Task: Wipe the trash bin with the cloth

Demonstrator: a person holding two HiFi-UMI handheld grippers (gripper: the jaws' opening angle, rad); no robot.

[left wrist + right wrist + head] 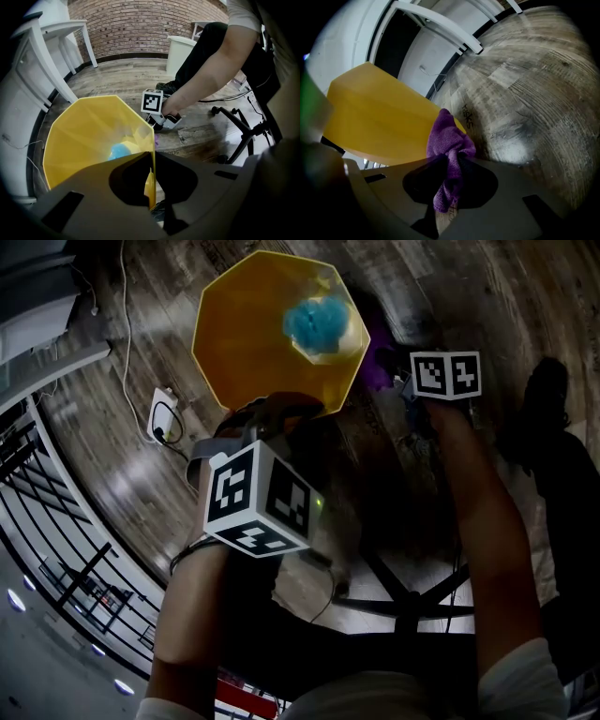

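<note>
My left gripper (152, 185) has its jaws pressed together on the near rim of the trash bin (253, 334), the thin yellow wall running straight up between them. My right gripper (449, 174) pinches the purple cloth (449, 143): a bunched fold sits clamped in the jaws and the rest bulges out ahead of them. That bulge lies right at the bin's outer yellow wall; I cannot tell whether it actually touches. In the head view the cloth shows just beside the bin's right side, low down. The bin is many-sided and open-topped, and it stands on the wooden floor (525, 93) with a crumpled blue lump (317, 322) at its bottom. A black chair base (403, 601) sits on the floor nearer me.
</note>
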